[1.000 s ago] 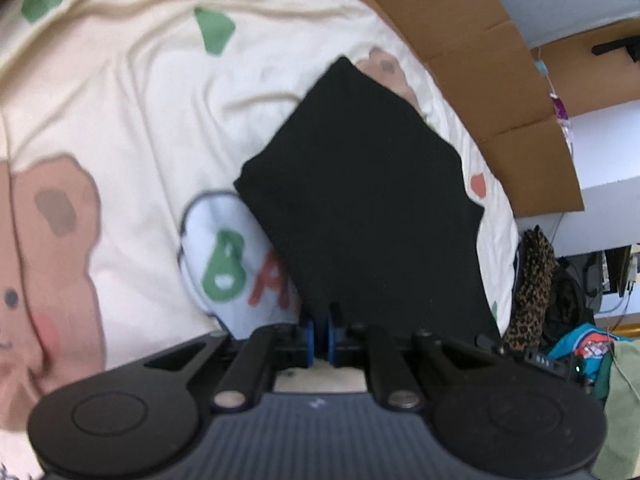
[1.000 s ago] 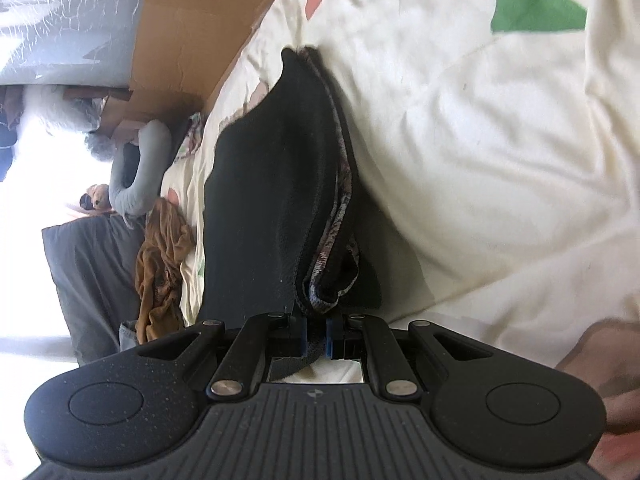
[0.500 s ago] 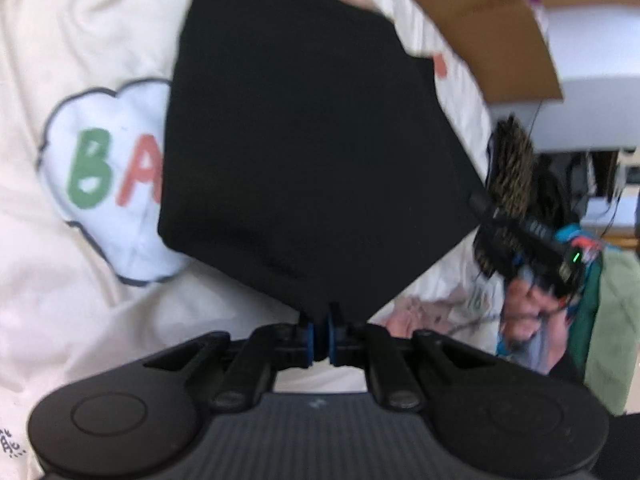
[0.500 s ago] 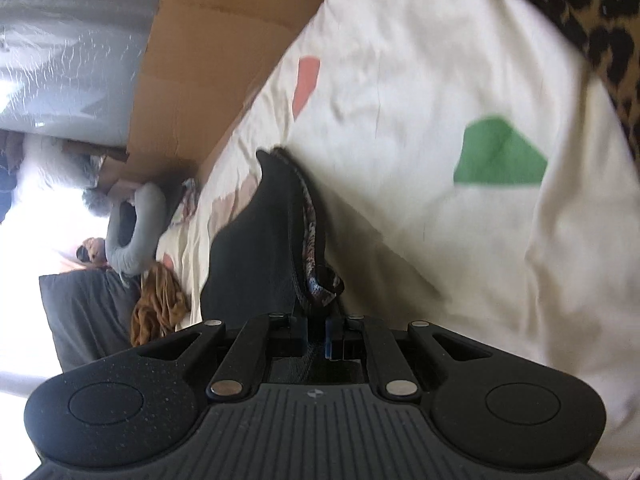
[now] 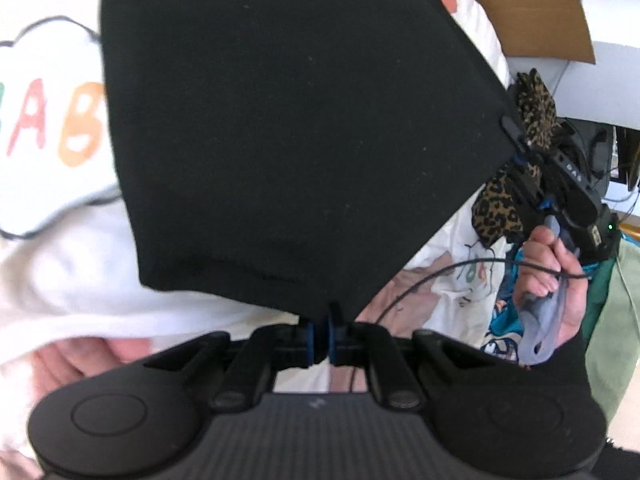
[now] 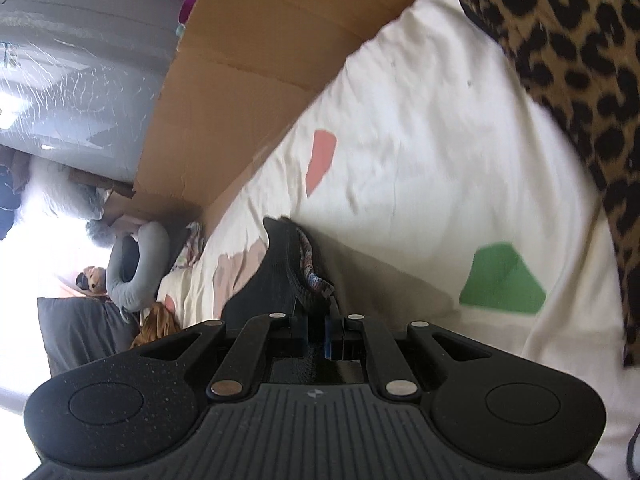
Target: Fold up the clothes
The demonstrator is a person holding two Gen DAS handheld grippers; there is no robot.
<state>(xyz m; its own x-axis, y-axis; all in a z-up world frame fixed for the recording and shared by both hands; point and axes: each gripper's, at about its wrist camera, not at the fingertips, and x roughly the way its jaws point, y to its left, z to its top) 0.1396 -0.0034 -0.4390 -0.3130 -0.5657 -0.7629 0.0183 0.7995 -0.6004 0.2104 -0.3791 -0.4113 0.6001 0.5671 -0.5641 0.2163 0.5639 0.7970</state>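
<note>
In the left wrist view, the cream bedsheet (image 5: 52, 264) fills the left side of the frame, printed with a cloud outline and coloured letters at the far left. A black garment (image 5: 288, 128) hangs spread over the middle, covering most of the sheet from the top edge down to a point at the lower centre. There the left hand-held gripper (image 5: 320, 338) has its blue-padded jaws pressed together, pinching that lowest corner. At the upper right a brown cardboard sheet (image 5: 532, 4) leans by the bed's edge, with a white wall behind it. At the right edge of the garment the right hand-held gripper (image 5: 520, 148) pinches the cloth's other corner, with a hand (image 5: 560, 276) around its handle and a thin black cable (image 5: 440, 276) looping below. A leopard-print cloth (image 5: 516, 184) sits just behind that gripper, and crowded clutter lies past the bed's right edge.

In the right wrist view, grey plastic-wrapped panels stand at the upper left, and a grey neck pillow (image 6: 138, 268) and a dark cushion (image 6: 80, 332) lie at the left. The cardboard runs diagonally along the bed's edge. The garment, seen edge-on, rises at centre from the shut jaws, a patterned inner layer showing. Bare cream sheet with pink and green patches stretches to the right, and the leopard-print cloth crowds the upper right corner.
</note>
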